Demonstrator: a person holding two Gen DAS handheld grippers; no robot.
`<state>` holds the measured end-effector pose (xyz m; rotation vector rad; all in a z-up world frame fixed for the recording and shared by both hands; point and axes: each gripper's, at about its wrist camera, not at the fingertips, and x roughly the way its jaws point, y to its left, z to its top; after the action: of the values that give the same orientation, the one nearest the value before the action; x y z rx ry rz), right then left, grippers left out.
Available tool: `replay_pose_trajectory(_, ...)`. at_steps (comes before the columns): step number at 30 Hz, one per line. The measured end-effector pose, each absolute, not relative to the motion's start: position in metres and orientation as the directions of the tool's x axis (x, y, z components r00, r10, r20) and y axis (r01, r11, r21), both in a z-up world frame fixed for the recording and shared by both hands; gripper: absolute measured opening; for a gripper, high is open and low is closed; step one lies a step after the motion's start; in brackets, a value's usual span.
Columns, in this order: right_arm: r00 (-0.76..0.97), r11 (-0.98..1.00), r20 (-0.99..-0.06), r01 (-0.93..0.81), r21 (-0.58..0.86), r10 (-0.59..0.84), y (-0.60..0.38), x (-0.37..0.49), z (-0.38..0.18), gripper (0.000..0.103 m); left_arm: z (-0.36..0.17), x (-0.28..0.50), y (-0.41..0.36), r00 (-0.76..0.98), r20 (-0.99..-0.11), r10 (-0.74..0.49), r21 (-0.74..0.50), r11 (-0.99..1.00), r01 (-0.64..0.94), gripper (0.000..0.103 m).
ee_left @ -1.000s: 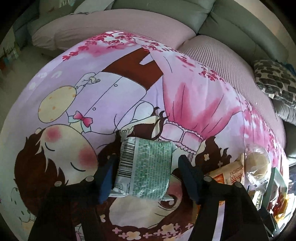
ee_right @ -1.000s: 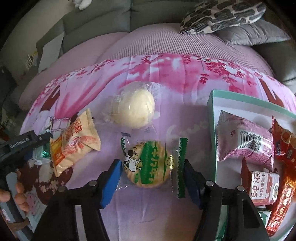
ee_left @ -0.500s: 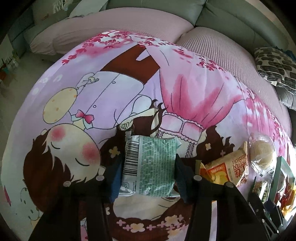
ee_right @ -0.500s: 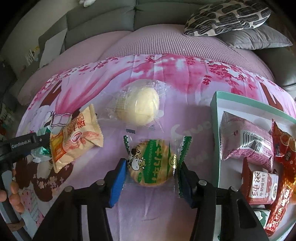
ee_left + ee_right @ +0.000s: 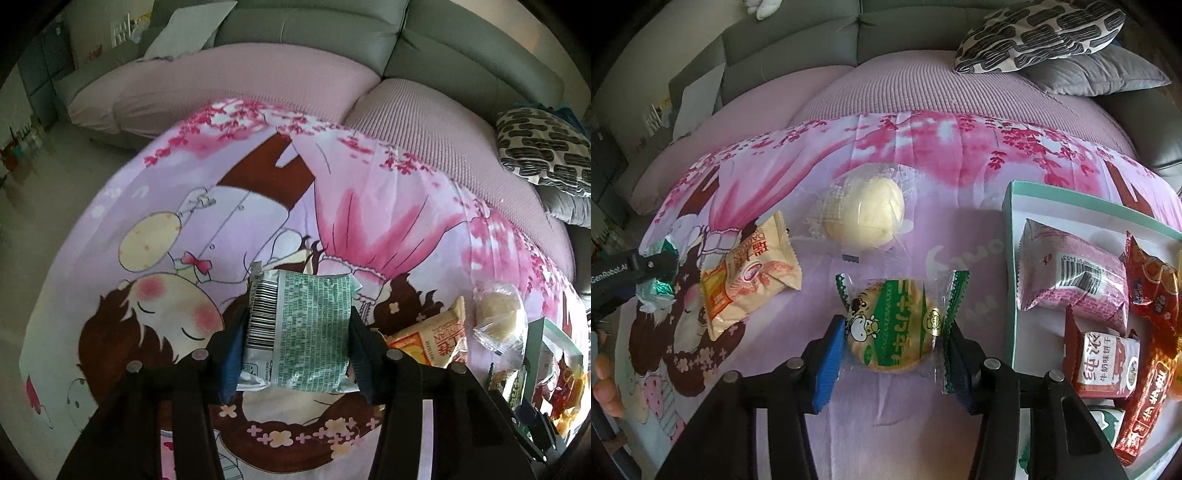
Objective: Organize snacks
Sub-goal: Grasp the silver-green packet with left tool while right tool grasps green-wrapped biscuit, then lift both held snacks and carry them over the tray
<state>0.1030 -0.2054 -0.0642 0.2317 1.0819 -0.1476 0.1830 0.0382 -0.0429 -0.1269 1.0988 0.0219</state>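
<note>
Green-and-silver foil snack packet sits clamped in the left gripper, jaws pressing both sides, over the cartoon-printed pink cloth. The right gripper jaws have just been closing onto a clear-wrapped round biscuit with green stripes, beside the mint-rimmed white tray near the cloth's right edge.

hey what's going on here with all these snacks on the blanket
A person is sorting wrapped snacks on a cartoon-print blanket, with tongs in each hand. The left tongs are clamped on a green-and-white packet. The right tongs have just been closing around a round cow-print cracker. A tray on the right already holds several packets; a cream bun and an orange packet lie loose on the blanket.
</note>
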Motion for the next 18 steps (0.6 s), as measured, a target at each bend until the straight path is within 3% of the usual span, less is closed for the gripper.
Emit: replay_pose_trajectory(18,0.580,0.949,-0.815,0.249,0.192,0.013,-0.214,0.075,-0.013,0.054,0.001,0.160,0.021,0.553,-0.830,-0.068,-0.093,0.995,-0.018,0.052)
